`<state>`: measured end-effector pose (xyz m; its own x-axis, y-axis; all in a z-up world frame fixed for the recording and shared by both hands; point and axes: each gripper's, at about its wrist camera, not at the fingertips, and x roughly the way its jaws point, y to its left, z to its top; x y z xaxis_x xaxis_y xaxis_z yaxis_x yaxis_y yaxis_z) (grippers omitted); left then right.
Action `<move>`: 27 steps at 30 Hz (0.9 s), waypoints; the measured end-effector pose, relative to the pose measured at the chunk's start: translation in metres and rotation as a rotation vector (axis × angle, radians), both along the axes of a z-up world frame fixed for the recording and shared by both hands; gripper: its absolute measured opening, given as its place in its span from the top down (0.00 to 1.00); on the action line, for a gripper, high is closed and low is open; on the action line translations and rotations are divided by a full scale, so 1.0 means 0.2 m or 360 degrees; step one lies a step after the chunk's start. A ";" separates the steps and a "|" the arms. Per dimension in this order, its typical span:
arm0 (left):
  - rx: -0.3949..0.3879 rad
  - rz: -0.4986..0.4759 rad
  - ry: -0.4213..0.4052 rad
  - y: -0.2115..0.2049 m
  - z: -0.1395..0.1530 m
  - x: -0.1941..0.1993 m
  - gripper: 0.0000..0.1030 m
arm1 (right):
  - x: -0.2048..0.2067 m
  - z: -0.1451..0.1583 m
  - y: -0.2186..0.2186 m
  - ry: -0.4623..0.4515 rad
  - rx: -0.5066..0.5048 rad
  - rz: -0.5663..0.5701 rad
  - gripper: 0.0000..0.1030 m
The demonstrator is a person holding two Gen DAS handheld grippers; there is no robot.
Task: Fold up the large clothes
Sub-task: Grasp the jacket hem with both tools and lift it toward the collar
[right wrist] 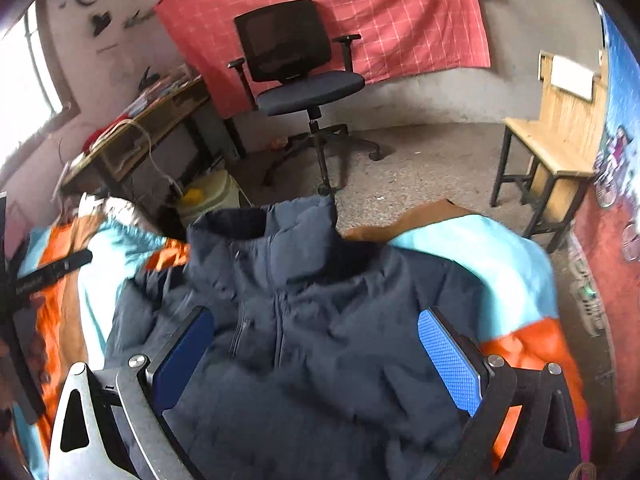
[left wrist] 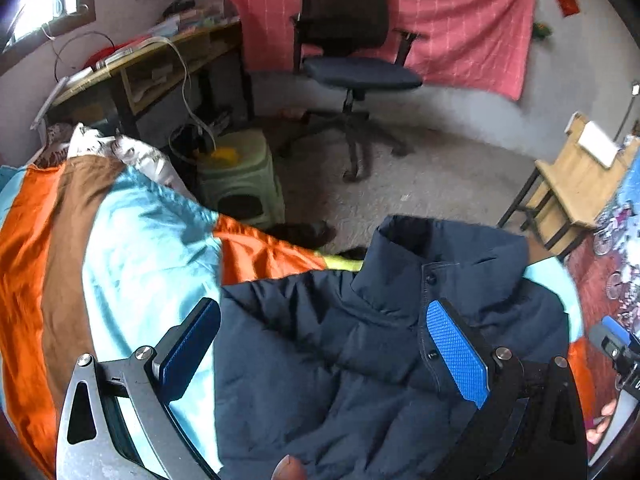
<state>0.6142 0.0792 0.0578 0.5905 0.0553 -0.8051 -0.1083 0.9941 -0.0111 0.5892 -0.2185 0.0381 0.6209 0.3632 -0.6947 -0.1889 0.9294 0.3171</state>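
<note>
A black office chair stands before a red checked cloth; left of the chair a cluttered desk, right a wooden bench.

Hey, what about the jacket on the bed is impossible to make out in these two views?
- Left wrist view: the jacket hem and lower front are cut off by the bottom edge and the left gripper.
- Right wrist view: motion blur smears the zipper; the sleeves run under the right gripper fingers.
</note>
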 end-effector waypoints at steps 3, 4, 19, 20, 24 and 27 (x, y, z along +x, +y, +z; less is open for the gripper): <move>0.0021 0.0097 0.0078 -0.03 -0.09 0.14 0.02 | 0.17 -0.08 -0.02 0.0043 0.0133 -0.0027 0.00; 0.0023 0.0134 0.0082 -0.04 -0.10 0.17 0.02 | 0.22 -0.11 -0.03 0.0050 0.0181 -0.0032 0.00; 0.0029 0.0334 0.0186 -0.06 -0.30 0.51 0.02 | 0.67 -0.33 0.15 0.0079 0.0130 0.0020 0.00; 0.0016 0.0341 0.0189 -0.07 -0.31 0.52 0.02 | 0.70 -0.35 0.17 0.0132 0.0136 0.0023 0.00; -0.0041 0.0341 0.0207 -0.09 -0.35 0.53 0.02 | 0.74 -0.37 0.23 0.0219 0.0130 0.0031 0.01; 0.0004 0.0324 0.0202 -0.09 -0.35 0.55 0.03 | 0.72 -0.35 0.27 0.0229 0.0077 0.0040 0.41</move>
